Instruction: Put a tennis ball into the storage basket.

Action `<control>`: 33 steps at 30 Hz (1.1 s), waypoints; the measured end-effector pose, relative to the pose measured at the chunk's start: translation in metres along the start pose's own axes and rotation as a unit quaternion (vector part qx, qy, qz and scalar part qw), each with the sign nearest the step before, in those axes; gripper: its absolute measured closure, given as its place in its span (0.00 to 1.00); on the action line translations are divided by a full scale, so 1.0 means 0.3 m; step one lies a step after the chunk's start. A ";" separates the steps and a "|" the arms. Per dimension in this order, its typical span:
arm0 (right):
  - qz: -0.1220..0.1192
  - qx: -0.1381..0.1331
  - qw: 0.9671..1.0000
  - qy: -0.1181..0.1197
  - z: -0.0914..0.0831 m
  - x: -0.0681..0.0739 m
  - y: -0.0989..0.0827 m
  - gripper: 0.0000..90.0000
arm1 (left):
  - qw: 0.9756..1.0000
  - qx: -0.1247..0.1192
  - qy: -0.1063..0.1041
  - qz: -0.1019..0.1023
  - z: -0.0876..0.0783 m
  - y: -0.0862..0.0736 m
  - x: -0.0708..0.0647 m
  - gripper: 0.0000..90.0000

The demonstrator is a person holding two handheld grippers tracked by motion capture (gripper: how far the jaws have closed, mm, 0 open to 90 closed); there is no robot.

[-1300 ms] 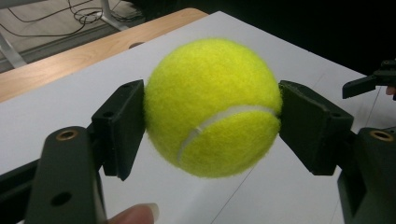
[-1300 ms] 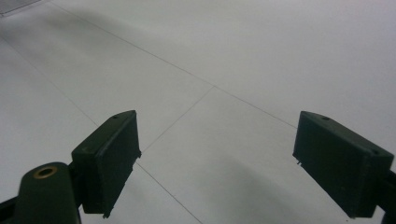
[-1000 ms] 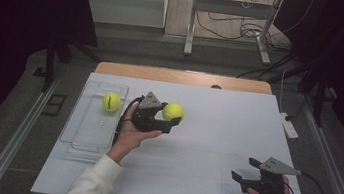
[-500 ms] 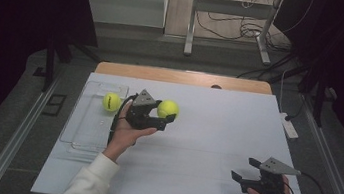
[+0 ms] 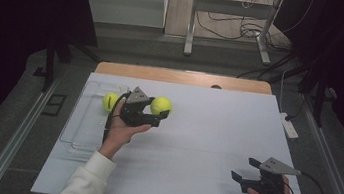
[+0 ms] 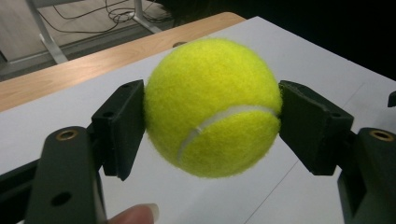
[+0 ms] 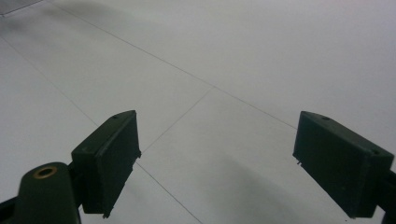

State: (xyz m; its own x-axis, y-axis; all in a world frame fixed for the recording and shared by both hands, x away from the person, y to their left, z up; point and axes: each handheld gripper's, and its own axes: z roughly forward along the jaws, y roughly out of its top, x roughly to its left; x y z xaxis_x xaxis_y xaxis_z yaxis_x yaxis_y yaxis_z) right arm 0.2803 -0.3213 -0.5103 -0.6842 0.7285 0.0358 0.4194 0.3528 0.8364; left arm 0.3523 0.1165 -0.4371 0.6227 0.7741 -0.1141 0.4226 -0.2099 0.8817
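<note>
White tabletop [image 5: 204,146]: left gripper [image 5: 157,118] grasps one tennis ball [image 5: 161,105], second ball [image 5: 110,101] in clear tray [image 5: 77,130], right gripper [image 5: 246,171] released.

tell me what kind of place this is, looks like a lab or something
Probably a lab or recording studio bench rather than a home. A plain white table stands among dark curtains, with loose cables and metal stand legs on the floor behind, and a person works handheld grippers on tennis balls.
</note>
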 end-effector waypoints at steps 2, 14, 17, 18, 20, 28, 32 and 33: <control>0.001 0.000 1.000 0.000 0.000 0.000 0.000 0.16 | 1.000 -0.002 0.002 -0.003 -0.005 0.000 0.006 0.31; 0.001 -0.002 1.000 0.000 -0.001 0.000 0.000 0.16 | 1.000 -0.007 0.015 -0.009 -0.026 -0.001 0.035 0.31; 0.000 -0.002 1.000 0.000 -0.001 0.000 0.000 0.16 | 1.000 -0.009 0.017 -0.013 -0.033 -0.001 0.046 0.31; 0.000 -0.002 1.000 0.000 -0.002 0.000 0.001 0.16 | 1.000 -0.011 0.020 -0.015 -0.038 -0.002 0.053 0.31; 0.000 -0.003 1.000 0.000 -0.002 0.000 0.001 0.16 | 1.000 -0.010 0.021 -0.016 -0.041 -0.002 0.056 0.31; 0.000 -0.004 1.000 0.000 -0.003 0.001 0.002 0.16 | 0.999 -0.015 0.033 -0.024 -0.053 -0.009 0.080 0.31; -0.001 -0.003 1.000 -0.001 -0.003 0.001 0.002 0.16 | 0.999 -0.014 0.042 -0.027 -0.061 -0.013 0.094 0.31; -0.002 -0.003 1.000 -0.001 -0.002 0.001 0.002 0.16 | 0.999 -0.014 0.044 -0.028 -0.064 -0.014 0.098 0.31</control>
State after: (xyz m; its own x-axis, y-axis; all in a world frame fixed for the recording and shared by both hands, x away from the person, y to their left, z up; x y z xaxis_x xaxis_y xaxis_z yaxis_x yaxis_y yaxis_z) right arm 0.2800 -0.3212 -0.5093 -0.6838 0.7290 0.0315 0.4139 0.3519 0.8396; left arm 0.3563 0.1517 -0.4354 0.5381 0.8337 -0.1239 0.4357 -0.1493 0.8876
